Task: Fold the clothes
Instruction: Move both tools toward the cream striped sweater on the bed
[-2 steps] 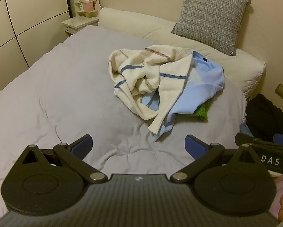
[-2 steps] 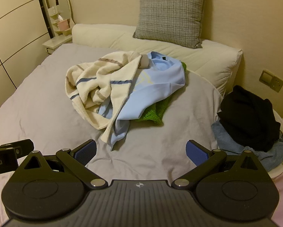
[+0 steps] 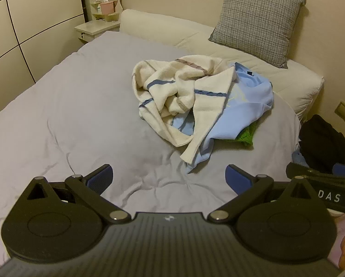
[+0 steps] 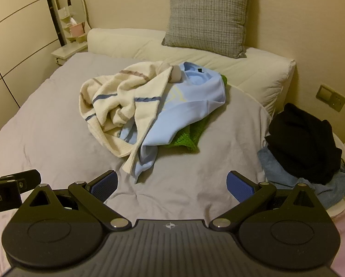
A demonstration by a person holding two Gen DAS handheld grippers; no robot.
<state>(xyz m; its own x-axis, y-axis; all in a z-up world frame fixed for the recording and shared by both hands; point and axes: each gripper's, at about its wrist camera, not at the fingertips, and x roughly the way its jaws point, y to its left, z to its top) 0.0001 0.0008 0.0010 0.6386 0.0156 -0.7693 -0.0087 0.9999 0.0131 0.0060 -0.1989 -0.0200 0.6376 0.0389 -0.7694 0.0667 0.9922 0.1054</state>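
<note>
A heap of clothes lies in the middle of the grey bed [image 3: 68,115]: a cream sweater with blue stripes [image 3: 172,92] on top, a light blue shirt [image 3: 241,106] under it, and a green knit piece [image 3: 247,136] poking out at the right. The same heap shows in the right wrist view: cream sweater [image 4: 117,101], blue shirt [image 4: 191,106], green knit [image 4: 186,138]. My left gripper [image 3: 169,179] is open and empty, above the bed short of the heap. My right gripper [image 4: 171,182] is open and empty, beside it on the right.
A grey checked pillow [image 3: 257,20] leans on the wall over a cream bolster [image 3: 163,30]. A nightstand [image 3: 96,26] stands at the back left. A black garment [image 4: 304,140] on blue denim [image 4: 285,173] sits off the bed's right side.
</note>
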